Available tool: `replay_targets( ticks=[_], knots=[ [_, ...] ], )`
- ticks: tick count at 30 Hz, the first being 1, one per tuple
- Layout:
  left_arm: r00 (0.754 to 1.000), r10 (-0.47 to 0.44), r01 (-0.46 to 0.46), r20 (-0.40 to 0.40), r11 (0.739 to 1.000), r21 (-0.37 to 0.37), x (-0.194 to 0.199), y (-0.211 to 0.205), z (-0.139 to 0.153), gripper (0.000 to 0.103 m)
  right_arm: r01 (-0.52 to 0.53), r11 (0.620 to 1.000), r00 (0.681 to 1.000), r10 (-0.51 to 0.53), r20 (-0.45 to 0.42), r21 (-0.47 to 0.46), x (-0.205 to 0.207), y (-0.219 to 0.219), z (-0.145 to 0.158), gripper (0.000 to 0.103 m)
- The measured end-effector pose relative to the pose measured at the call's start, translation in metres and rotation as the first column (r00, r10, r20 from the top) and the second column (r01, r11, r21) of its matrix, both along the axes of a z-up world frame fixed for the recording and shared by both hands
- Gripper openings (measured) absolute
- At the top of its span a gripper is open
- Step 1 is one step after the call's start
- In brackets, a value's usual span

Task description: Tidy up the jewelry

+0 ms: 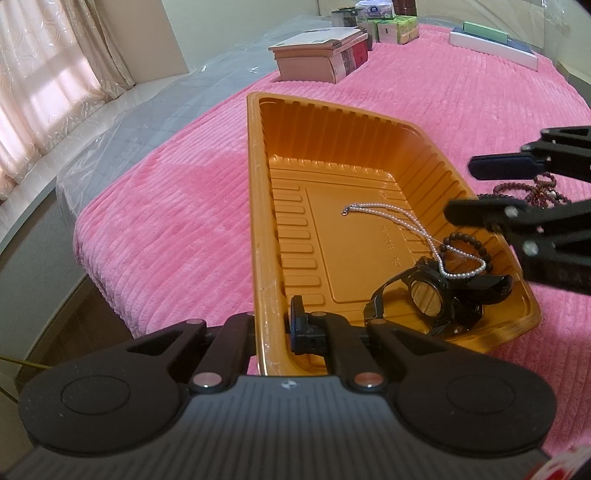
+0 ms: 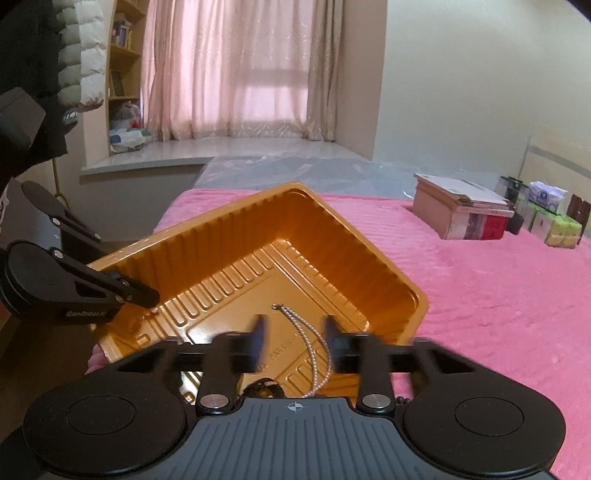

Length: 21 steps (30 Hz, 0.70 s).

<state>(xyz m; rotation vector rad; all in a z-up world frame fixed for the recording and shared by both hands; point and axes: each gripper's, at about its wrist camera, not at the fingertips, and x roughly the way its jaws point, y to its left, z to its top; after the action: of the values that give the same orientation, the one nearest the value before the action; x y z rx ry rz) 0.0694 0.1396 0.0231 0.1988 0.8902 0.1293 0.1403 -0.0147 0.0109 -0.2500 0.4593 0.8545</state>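
An orange plastic tray (image 1: 258, 206) lies on the pink bedspread. In it are a white pearl necklace (image 1: 402, 221), a dark bead bracelet (image 1: 476, 245) and a black watch (image 1: 432, 295). A dark red bead necklace (image 1: 532, 190) lies on the bedspread beside the tray's right side. My left gripper (image 1: 271, 325) is shut on the tray's near rim. My right gripper (image 2: 293, 336) is open and empty, above the tray's right side; it also shows in the left wrist view (image 1: 461, 190). The tray (image 2: 369, 236) and pearl necklace (image 2: 314, 347) show in the right wrist view.
A stack of books (image 1: 321, 55) and several small boxes (image 1: 391, 26) stand at the far end of the bed. A white flat box (image 1: 495, 46) lies far right. The bed's left edge (image 1: 85, 236) drops to the floor. A curtained window (image 2: 236, 74) is beyond.
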Motion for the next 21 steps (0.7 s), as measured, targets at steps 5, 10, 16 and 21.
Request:
replay_targets(
  ticks=[5, 10, 16, 21],
  knots=[
    [1.0, 0.002, -0.002, 0.001, 1.0, -0.003, 0.0, 0.0, 0.0, 0.003, 0.055, 0.998, 0.998, -0.055, -0.025, -0.015, -0.005, -0.021, -0.009, 0.044],
    [1.0, 0.002, -0.002, 0.002, 1.0, -0.004, 0.0, 0.0, -0.001, 0.003, 0.166, 0.986, 0.983, -0.166, -0.077, -0.011, -0.01, -0.058, -0.021, 0.044],
    [1.0, 0.002, -0.002, 0.002, 1.0, -0.003, 0.0, 0.0, -0.001, 0.003, 0.352, 0.935, 0.926, -0.354, -0.132, -0.039, -0.005, -0.119, -0.035, 0.044],
    [1.0, 0.003, -0.003, 0.002, 1.0, -0.003, 0.0, 0.001, -0.001, 0.003, 0.474, 0.878, 0.865, -0.479, -0.149, -0.072, 0.01, -0.165, -0.042, 0.044]
  ],
)
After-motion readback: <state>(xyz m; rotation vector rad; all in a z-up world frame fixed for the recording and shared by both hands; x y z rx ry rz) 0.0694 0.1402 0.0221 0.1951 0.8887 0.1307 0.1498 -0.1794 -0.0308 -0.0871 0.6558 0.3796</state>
